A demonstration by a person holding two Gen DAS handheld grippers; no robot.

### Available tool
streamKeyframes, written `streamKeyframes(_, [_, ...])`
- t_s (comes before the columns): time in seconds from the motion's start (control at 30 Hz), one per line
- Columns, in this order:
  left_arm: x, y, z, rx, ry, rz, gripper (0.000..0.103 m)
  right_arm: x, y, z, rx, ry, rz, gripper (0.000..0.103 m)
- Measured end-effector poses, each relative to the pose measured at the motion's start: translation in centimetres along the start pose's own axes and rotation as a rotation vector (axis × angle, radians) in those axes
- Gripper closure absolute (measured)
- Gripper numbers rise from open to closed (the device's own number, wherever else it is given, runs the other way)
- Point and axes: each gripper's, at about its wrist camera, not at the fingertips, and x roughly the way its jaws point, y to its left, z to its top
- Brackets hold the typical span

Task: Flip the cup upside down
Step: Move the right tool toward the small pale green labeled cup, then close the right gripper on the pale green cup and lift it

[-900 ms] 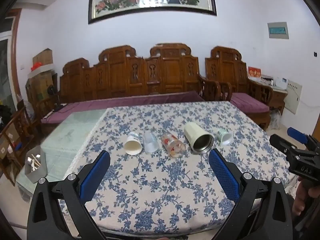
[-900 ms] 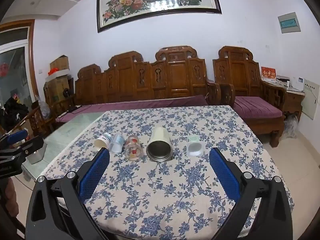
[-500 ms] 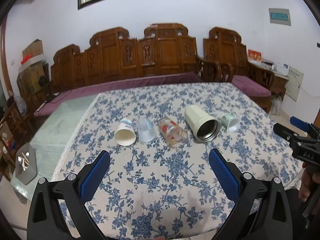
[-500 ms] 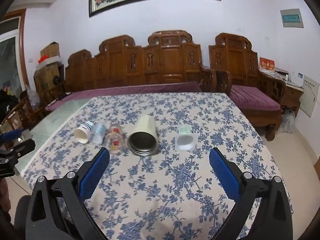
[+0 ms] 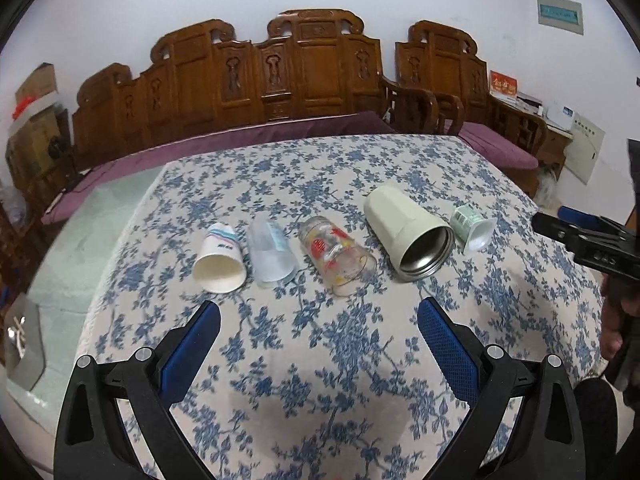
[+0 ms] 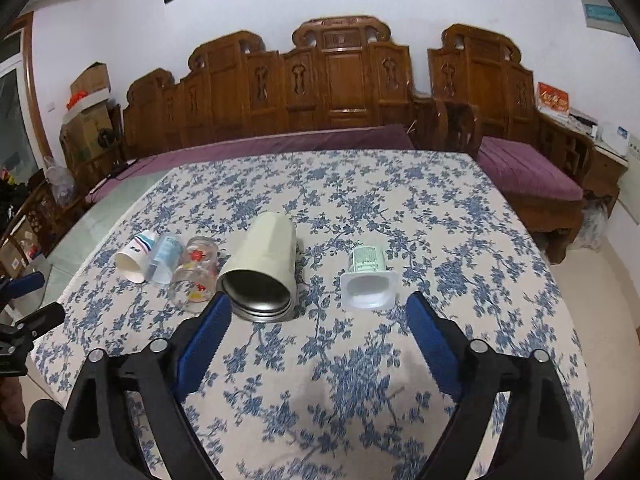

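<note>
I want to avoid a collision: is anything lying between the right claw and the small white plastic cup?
Nothing visible: only bare tablecloth lies between the open right claw and the small white cup. The cream tumbler lies apart, on its left.

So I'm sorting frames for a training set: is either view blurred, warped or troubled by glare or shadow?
Left wrist view: strong fisheye bending, dark corners, soft smear across the near blue-flowered tablecloth, a faint shadow between the open left tongs. Right wrist view: same warping; the cream metal-lined tumbler looks slightly blurred, with a soft shadow between the open right tongs. No harsh glare in either.
</note>
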Motion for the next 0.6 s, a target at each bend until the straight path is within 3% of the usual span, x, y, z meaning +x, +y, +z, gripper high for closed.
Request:
streamKeyframes(0.13, [1.1,-0.3,0.9,-0.065,0.013,-0.077,0.008,3.3,-1.2,1.5,0.010,0.068,0.014,0.023])
streamKeyframes(0.27, [2.6,-0.1,1.8,-0.007,0.017,-0.030,0.008,6.6,-2.6,3.0,0.027,0.142,0.020,0.029])
streamKeyframes(0.6, [6.8,-0.7,2.3,-0.016,0.125,-0.070,0.008,14.9,-4.5,5.3,0.034,0.341,-0.007,0.041])
